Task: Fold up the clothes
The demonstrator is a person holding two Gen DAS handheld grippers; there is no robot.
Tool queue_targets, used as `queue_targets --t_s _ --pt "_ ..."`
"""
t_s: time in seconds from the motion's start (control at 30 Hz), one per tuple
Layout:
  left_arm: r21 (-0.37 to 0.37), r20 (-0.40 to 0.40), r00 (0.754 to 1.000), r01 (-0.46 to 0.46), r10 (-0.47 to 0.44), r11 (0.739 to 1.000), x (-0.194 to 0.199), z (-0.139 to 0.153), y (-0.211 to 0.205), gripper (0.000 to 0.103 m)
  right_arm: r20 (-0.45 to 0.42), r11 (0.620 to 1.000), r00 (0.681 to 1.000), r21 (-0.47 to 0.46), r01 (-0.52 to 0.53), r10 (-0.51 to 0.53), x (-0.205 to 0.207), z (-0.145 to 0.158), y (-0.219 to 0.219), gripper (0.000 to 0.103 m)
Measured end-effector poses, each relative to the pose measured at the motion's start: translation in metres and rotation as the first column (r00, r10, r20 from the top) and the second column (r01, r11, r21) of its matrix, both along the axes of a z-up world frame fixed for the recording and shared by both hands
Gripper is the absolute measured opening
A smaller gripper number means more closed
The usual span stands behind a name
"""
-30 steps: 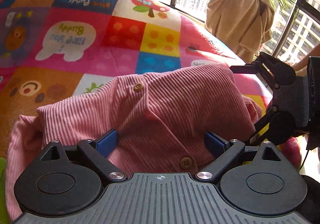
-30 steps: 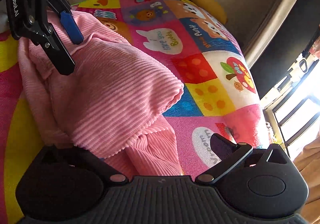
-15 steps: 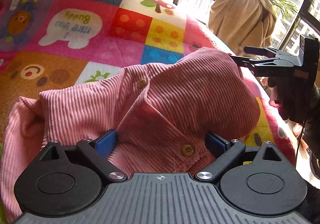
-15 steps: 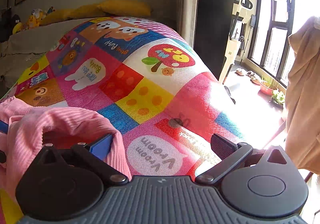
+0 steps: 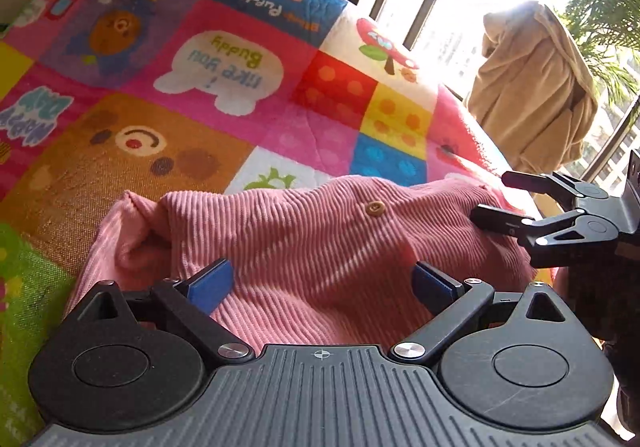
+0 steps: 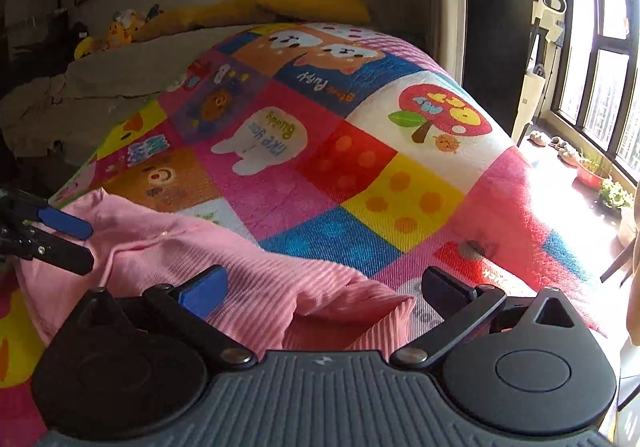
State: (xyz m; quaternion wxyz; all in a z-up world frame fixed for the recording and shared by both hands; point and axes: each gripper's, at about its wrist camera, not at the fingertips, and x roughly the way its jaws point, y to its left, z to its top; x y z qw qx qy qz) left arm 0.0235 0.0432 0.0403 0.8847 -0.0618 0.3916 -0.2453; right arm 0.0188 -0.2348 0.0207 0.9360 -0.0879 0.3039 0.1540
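Settling low on the bed, the pink corduroy shirt [image 5: 320, 243] lay as a flatter heap than a second before, when it had stood bunched and domed between the two tools. It rested on the patchwork quilt [image 5: 224, 119], near the edge closest to the cameras, with one wooden button [image 5: 375, 208] showing on the upper layer. Left tool [image 5: 320, 283] sat with its blue-padded fingers spread wide, cloth lying between and under them but nothing pinched; that spread looked the same as a second before. Right tool [image 6: 320, 287] was likewise wide open, one finger over the shirt's folded end, the other over bare quilt. It had swung round in the last second: earlier it faced the left tool across the mound, then turned toward the window side, and now sat low beside the shirt's right end, its dark fingers [image 5: 496, 221] touching or just above the cloth in the left view; which, I could not tell. Left tool also showed at the far left of the right view [image 6: 60, 235], over the shirt's other end. Judgement: a fold had just been laid down and released, both tools free. Shirt looked partly folded, still lumpy, a loose bit of cloth bunched at the left [image 5: 132, 231]. Next move likely a fresh grasp at each end to flatten or fold again.
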Motion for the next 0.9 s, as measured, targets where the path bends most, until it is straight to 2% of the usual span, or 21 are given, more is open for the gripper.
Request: queue_targets --t_s 0.1,0.2,0.27,0.3,0.37,0.43,0.5,0.57,0.63,0.7,0.77,0.8,0.87,0.9 --pt "-0.033 0.004 1.0 -0.013 0.013 0.999 -0.003 0.005 0.009 0.099 -0.002 0.994 1.0 -0.107 0.014 -0.014 -0.007 -0.027 0.015 0.103" --pt "-0.085 0.054 0.997 -0.042 0.047 0.996 -0.01 0.024 0.028 0.099 -0.023 0.997 1.0 -0.081 0.008 -0.01 -0.009 -0.008 0.005 0.103" --pt "-0.108 0.058 0.994 -0.085 0.092 0.99 -0.008 0.03 0.044 0.099 -0.035 1.0 0.999 0.013 0.013 -0.012 -0.012 0.012 -0.012 0.103" --pt "-0.123 0.043 0.993 -0.103 0.109 0.987 -0.003 0.03 0.051 0.1 -0.061 0.995 0.998 0.101 0.017 -0.011 -0.009 0.022 -0.023 0.103" --pt "-0.14 -0.02 0.991 -0.133 0.132 0.981 0.012 0.024 0.06 0.1 -0.146 0.952 0.989 0.3 0.056 -0.012 0.004 0.034 -0.043 0.103" --pt "-0.18 -0.114 0.985 -0.145 0.126 0.973 0.03 0.011 0.062 0.1 -0.286 0.854 0.958 0.505 0.127 0.027 0.03 0.031 -0.059 0.103" --pt "-0.219 -0.206 0.972 -0.16 0.114 0.963 0.048 -0.003 0.064 0.1 -0.411 0.792 0.911 0.571 0.216 0.048 0.052 0.016 -0.064 0.103" --pt "-0.245 -0.269 0.96 -0.145 0.076 0.959 0.058 -0.015 0.06 0.1 -0.517 0.772 0.854 0.563 0.296 0.05 0.07 -0.002 -0.061 0.103" --pt "-0.263 -0.287 0.957 -0.112 0.034 0.958 0.063 -0.023 0.056 0.1 -0.563 0.754 0.819 0.583 0.303 0.107 0.08 -0.017 -0.055 0.103" --pt "-0.287 -0.304 0.953 -0.09 -0.002 0.954 0.072 -0.03 0.053 0.1 -0.571 0.731 0.798 0.627 0.27 0.195 0.091 -0.027 -0.045 0.103" --pt "-0.294 -0.302 0.953 -0.099 0.006 0.951 0.084 -0.032 0.05 0.1 -0.537 0.732 0.819 0.639 0.237 0.204 0.104 -0.028 -0.033 0.103" --pt "-0.284 -0.28 0.959 -0.123 0.041 0.951 0.09 -0.028 0.05 0.1 -0.507 0.735 0.838 0.644 0.214 0.2 0.111 -0.026 -0.027 0.103" --pt "-0.266 -0.223 0.969 -0.162 0.103 0.95 0.096 -0.017 0.05 0.1 -0.383 0.757 0.912 0.638 0.143 0.15 0.122 -0.008 -0.019 0.103" --pt "-0.258 -0.189 0.973 -0.178 0.131 0.95 0.097 -0.01 0.051 0.1 -0.341 0.771 0.931 0.626 0.118 0.134 0.123 0.0 -0.017 0.103"
